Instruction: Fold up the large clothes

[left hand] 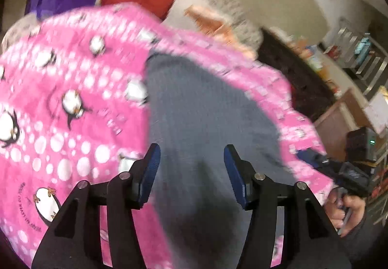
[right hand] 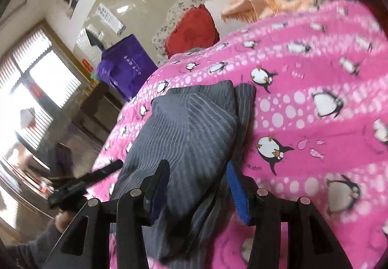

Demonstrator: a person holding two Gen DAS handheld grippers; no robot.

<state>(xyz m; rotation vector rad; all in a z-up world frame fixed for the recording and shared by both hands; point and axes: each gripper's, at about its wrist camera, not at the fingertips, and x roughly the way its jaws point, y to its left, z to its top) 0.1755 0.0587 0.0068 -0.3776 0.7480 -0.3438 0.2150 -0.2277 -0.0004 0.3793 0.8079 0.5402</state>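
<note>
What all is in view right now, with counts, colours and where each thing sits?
garment: one, grey striped, folded on the blanket
blanket: one, pink with penguins, under the garment
cushion: one, red, beyond the blanket
bag: one, purple, left of the cushion in the right wrist view
cloth: one, peach, fringed, beyond the blanket
left gripper: one, black, blue pads, jaws apart over the garment
right gripper: one, black, blue pads, jaws either side of the garment

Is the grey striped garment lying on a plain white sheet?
No, the grey striped garment lies on a bright pink cover printed with penguins and white dots.
</note>
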